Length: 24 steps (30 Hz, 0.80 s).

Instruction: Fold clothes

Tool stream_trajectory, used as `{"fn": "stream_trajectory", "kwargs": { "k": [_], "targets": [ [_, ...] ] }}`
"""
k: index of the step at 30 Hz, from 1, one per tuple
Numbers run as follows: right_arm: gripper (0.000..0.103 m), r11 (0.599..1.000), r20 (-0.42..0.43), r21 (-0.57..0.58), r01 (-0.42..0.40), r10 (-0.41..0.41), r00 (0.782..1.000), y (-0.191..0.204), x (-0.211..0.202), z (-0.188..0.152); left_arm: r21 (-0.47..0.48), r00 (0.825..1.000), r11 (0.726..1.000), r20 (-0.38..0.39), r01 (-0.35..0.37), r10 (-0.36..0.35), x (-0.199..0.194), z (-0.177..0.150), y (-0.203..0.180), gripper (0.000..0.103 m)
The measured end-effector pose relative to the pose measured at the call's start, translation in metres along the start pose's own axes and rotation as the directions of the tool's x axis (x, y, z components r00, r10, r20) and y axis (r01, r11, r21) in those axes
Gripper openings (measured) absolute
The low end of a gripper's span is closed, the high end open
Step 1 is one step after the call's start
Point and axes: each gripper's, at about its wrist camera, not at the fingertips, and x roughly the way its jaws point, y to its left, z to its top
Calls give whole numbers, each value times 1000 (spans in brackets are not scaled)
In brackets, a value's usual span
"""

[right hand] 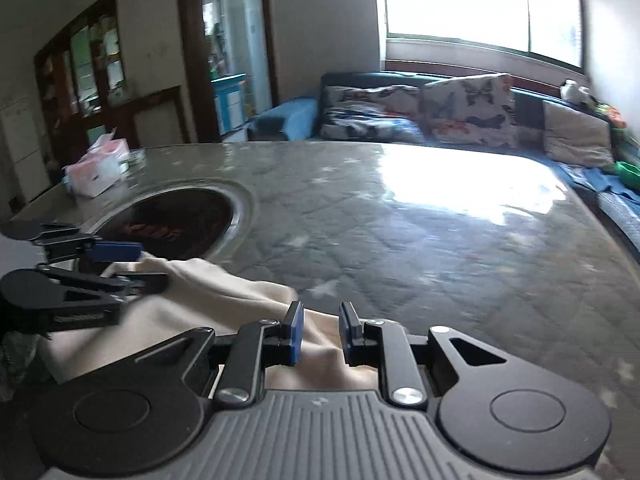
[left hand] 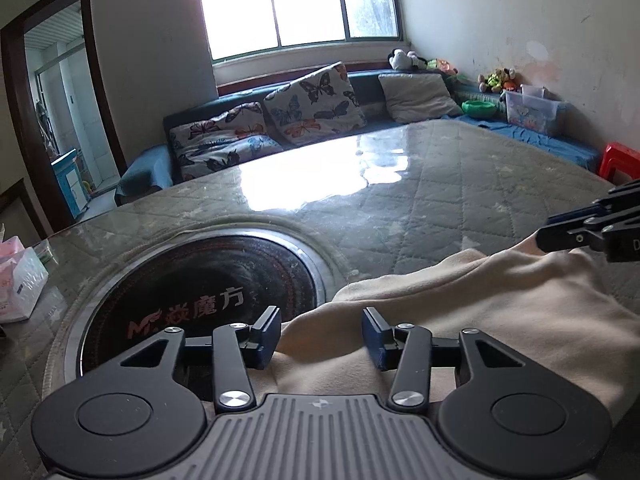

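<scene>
fold: early, no clean fold visible | cream garment (left hand: 460, 312) bunched at table (left hand: 440, 200) near edge, 4 o'clock of the inset burner (left hand: 200, 300) | my left gripper (left hand: 322, 336) released, fabric between jaws | my right gripper (right hand: 320, 330) released over hem | left: grip, flatten, fold

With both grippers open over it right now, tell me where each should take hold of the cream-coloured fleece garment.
Grip the cream-coloured fleece garment at its raised far edge. The left gripper straddles a hump by the round black cooktop; the right gripper straddles another ridge. Come from the near side, closing on those folds, since the flat cloth offers nothing to pinch.
</scene>
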Motion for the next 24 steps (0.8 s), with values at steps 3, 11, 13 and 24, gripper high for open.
{"fn": "stream_trajectory", "kwargs": {
  "k": [3,11,13,24],
  "targets": [
    [18,1000,-13,9,14,-14,1000,-11,-11,-5,10,999,999,26,41,-42,-14,-1,-11,50],
    [19,999,-35,53,-12,13,999,-15,-13,-22,97,980,978,61,184,-190,-38,-7,-64,50],
    [19,999,-19,49,-11,12,1000,-14,-16,-23,120,972,969,66,215,-224,-40,-8,-73,50],
    [9,999,-60,-20,-29,28,998,-15,-7,-21,203,936,921,49,332,-348,-42,-19,-99,48]
  ]
}}
